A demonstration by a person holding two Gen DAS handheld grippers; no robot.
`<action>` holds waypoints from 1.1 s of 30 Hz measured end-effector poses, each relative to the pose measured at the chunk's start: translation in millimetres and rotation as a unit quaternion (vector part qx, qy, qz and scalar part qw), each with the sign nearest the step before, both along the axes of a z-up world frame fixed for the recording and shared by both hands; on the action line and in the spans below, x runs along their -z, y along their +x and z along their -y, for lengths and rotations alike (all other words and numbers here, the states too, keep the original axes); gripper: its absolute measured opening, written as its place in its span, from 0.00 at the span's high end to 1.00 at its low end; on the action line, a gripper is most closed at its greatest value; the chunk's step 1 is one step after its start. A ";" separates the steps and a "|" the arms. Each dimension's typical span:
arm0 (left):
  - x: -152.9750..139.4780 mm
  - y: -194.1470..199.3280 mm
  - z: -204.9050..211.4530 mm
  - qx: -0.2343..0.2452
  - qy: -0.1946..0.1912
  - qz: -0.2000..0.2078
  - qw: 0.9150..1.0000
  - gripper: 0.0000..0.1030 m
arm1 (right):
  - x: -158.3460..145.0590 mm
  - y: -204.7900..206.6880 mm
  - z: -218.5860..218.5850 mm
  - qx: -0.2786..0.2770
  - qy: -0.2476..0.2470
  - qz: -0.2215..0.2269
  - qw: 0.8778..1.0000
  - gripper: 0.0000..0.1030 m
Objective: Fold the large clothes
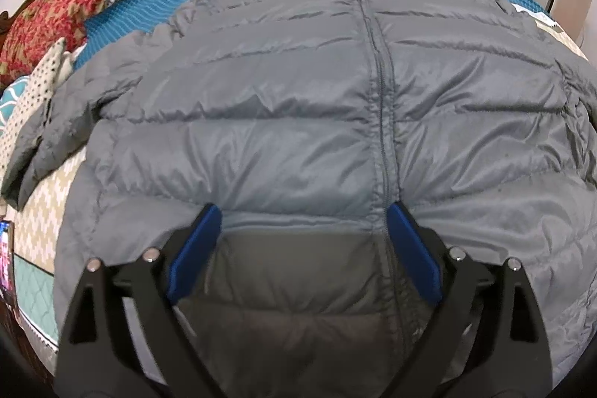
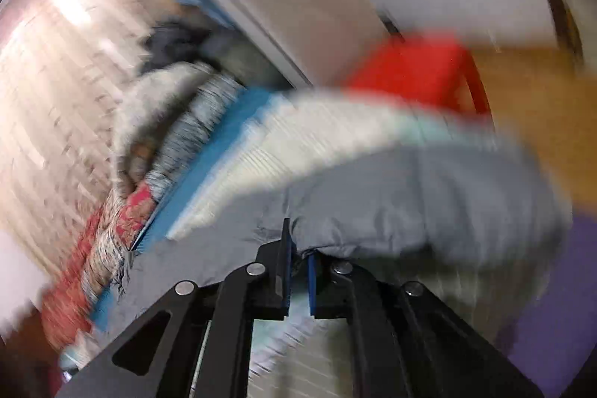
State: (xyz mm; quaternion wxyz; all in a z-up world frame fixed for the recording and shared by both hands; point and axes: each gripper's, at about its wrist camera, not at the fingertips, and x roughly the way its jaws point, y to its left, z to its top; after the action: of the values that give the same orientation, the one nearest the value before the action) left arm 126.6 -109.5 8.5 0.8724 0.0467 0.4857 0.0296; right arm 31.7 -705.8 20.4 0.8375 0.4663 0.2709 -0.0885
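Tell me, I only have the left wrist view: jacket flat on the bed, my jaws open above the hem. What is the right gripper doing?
Observer: The right gripper is shut on a grey jacket fold, likely a sleeve.
Operator: Is that picture sharp?
Observer: No, it is heavily motion-blurred.
Operator: Anything beside the bed there?
Observer: A red object sits beyond the bed's edge; what it is, I cannot tell.

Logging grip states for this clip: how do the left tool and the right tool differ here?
The left tool is open, its blue pads spread wide above the grey puffer jacket; the right tool is shut on a fold of it. The left wrist view is sharp; the right wrist view is motion-blurred. Both have blue pads on black linkages.
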 end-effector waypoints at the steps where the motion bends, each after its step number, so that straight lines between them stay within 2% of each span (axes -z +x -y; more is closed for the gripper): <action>1: 0.5 0.3 -0.3 0.000 0.000 0.000 1.000 0.13 | 10.3 -6.8 4.8 0.010 0.038 0.033 0.999 1.00; 2: 0.4 1.4 -0.2 0.001 0.001 -0.001 1.000 0.13 | 13.2 -18.0 8.4 0.023 0.061 0.070 0.995 1.00; 7: -2.6 2.8 0.4 0.009 0.013 0.002 1.000 0.11 | 12.7 -28.4 15.2 0.046 0.125 0.100 0.986 1.00; 10: -18.7 3.3 2.0 0.023 0.014 0.001 1.000 0.17 | 22.7 -46.2 29.8 0.116 0.164 0.112 0.973 1.00; 12: -39.1 -1.8 2.1 0.031 0.008 0.028 0.999 0.18 | 30.5 -50.8 37.7 0.151 0.184 0.109 0.965 1.00; 14: -58.2 -6.1 2.5 0.044 0.007 0.054 0.998 0.17 | 33.0 -53.3 45.5 0.153 0.186 0.103 0.965 1.00; 16: -71.8 -7.1 1.5 0.050 0.007 0.066 0.997 0.17 | 21.2 -53.3 47.7 0.151 0.160 0.094 0.971 1.00; 18: -80.0 -6.2 -1.7 0.049 -0.007 0.069 0.996 0.18 | -8.3 -41.6 39.2 0.124 0.110 0.099 0.981 1.00; 20: -88.4 -5.4 -7.2 0.048 -0.037 0.071 0.996 0.18 | -49.2 -21.1 17.0 0.080 0.033 0.100 0.991 1.00; 22: -94.4 -2.7 -12.9 0.055 -0.077 0.064 0.993 0.18 | -87.6 3.4 -14.5 0.021 -0.042 0.105 0.993 1.00; 23: -96.3 -1.6 -12.6 0.058 -0.092 0.062 0.992 0.18 | -113.3 25.0 -45.6 -0.029 -0.098 0.108 0.989 1.00; 25: -100.3 2.2 -12.2 0.063 -0.119 0.060 0.989 0.18 | -140.9 56.8 -89.9 -0.088 -0.164 0.107 0.977 1.00; 27: -105.7 12.8 -10.4 0.066 -0.154 0.053 0.984 0.17 | -159.1 92.7 -156.9 -0.160 -0.242 0.098 0.952 1.00; 30: -113.9 31.5 -4.5 0.066 -0.212 0.031 0.975 0.17 | -152.7 124.5 -243.7 -0.235 -0.321 0.078 0.914 1.00; 33: -122.4 44.1 12.4 0.090 -0.257 0.019 0.962 0.12 | -123.2 131.9 -318.8 -0.290 -0.413 0.046 0.862 1.00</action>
State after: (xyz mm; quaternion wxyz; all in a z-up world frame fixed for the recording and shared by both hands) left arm 170.7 -121.9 130.9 0.8631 -0.1360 0.4542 -0.1740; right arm 163.5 -387.0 143.6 0.9527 -0.0182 0.2937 0.0761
